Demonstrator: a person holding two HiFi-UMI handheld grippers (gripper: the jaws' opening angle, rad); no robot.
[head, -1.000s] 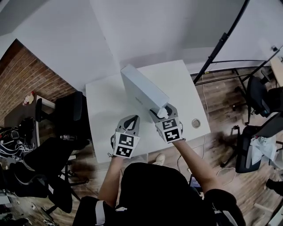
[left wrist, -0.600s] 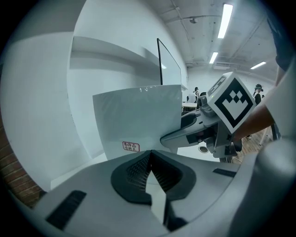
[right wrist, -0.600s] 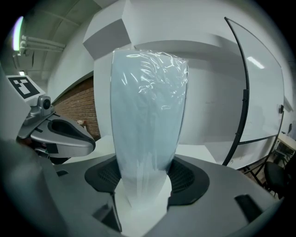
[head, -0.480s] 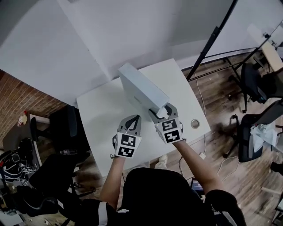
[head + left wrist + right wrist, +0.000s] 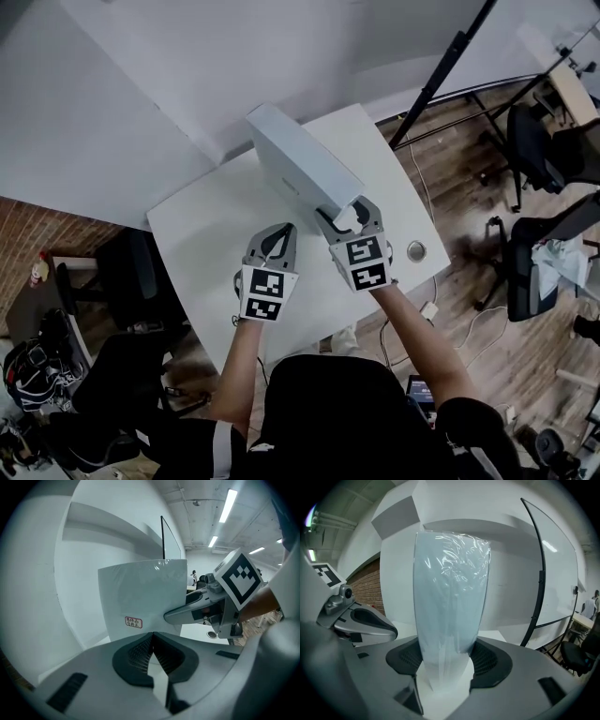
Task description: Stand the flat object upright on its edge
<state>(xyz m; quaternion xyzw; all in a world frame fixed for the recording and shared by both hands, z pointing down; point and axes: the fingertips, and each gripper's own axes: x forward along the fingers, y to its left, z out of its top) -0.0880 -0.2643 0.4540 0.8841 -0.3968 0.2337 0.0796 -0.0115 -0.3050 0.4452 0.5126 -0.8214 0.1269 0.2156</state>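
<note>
**Item 1: flat object (image 5: 300, 169).** Thin white box in clear, wrinkled film. It stands on a long edge over the white table (image 5: 202, 230), with its broad faces vertical. Its near end sits between the right gripper's jaws and the rest runs away ahead of that gripper. Whether the lower edge rests on the table or is held just above it cannot be told. A small red-bordered label (image 5: 133, 622) sits low on the face turned toward the left gripper.

**Item 2: right gripper (image 5: 345, 217).** Jaws are clamped on the near end of the flat object, one pad on each broad face. A person's hand holds it.

**Item 3: left gripper (image 5: 279, 232).** Jaws are pressed together with nothing between them. It is just beside the right gripper, on that gripper's left. The flat object's broad face stands ahead of its tips and slightly to their right, apart from them.

**Item 4: small round thing (image 5: 415, 250).** It lies on the table, to the right of the right gripper near the table edge.

**Item 5: black pole (image 5: 450, 61).** It slants beyond the table, ahead and to the right of the right gripper.
</note>
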